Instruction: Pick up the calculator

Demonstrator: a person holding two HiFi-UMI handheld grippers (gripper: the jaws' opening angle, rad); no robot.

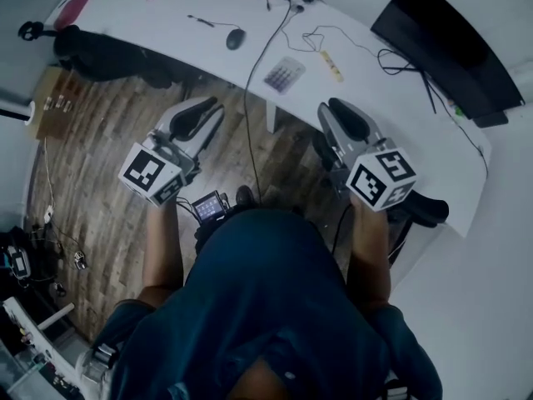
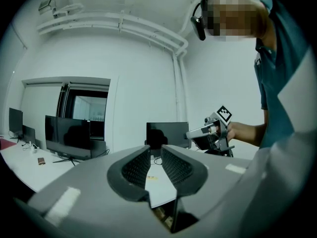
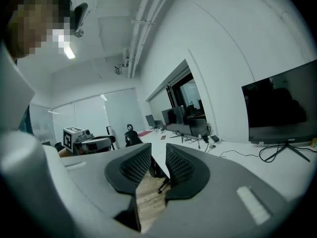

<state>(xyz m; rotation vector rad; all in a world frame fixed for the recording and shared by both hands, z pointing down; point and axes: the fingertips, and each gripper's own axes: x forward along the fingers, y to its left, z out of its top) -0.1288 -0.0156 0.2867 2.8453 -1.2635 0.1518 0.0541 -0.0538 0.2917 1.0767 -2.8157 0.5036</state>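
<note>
Left claw (image 1: 208,108) clenched, toothed pads nearly together, nothing between them; same in its own view (image 2: 155,153). Right claw (image 1: 335,107) also clenched and empty, confirmed in its own view (image 3: 158,155). Both are held in the air, roughly level, over the brown wood-plank floor (image 1: 108,182), just short of the near edge of the long white table (image 1: 391,132). The flat grey rectangular calculator with pale keys (image 1: 284,74) lies on the table near that edge, ahead of and between the two claws, well apart from both. A thin yellow strip (image 1: 331,65) lies just right of the calculator. A black computer mouse (image 1: 236,38) sits farther back to the left. A large black monitor (image 1: 441,32) stands at the table's right end. A black cable (image 1: 265,48) runs across the table past the calculator and drops over the edge. A black office chair (image 1: 100,52) stands at the far left beside the table.
</note>
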